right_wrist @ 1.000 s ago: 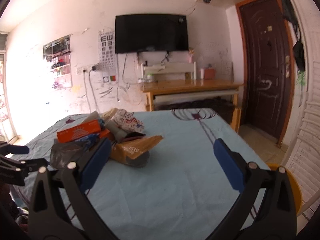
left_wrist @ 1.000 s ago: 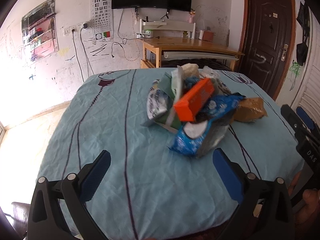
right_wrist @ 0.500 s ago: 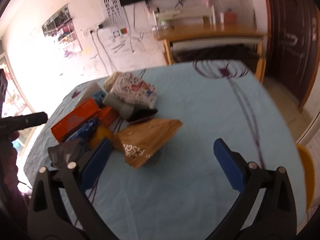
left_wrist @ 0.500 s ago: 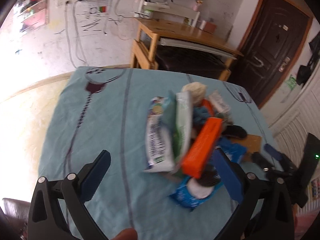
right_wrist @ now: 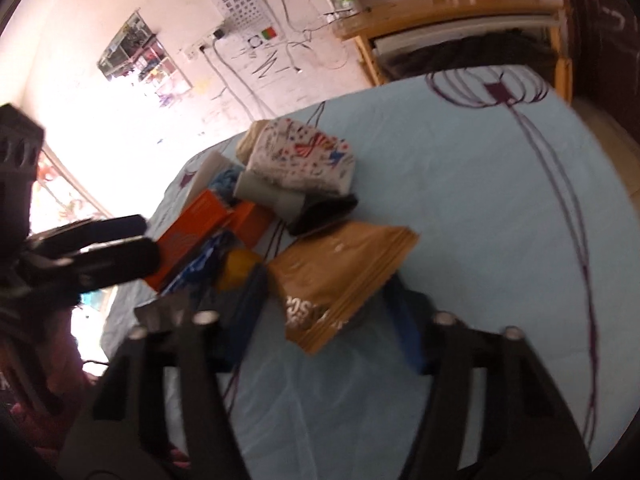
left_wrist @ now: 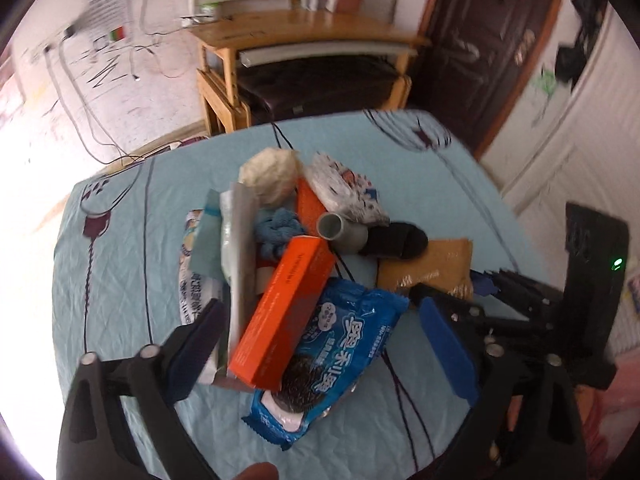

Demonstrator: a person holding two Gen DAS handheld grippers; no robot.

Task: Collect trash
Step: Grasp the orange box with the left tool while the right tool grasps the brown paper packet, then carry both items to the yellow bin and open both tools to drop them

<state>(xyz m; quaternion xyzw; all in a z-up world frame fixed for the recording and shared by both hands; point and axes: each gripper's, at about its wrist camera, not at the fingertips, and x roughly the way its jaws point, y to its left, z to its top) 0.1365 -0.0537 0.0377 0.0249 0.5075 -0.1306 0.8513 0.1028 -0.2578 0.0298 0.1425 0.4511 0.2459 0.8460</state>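
Blue-clothed table (left_wrist: 120, 248) holds the whole trash pile (left_wrist: 304, 264); nothing collected yet. Our left tool (left_wrist: 320, 332) is closing around the orange box (left_wrist: 286, 312), not gripping; our right tool (right_wrist: 328, 304) is closing around the brown bag (right_wrist: 340, 272).

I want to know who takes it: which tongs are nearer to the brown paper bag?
Right. The right tongs are closing around the brown paper bag; the left tongs straddle the orange box beside it.
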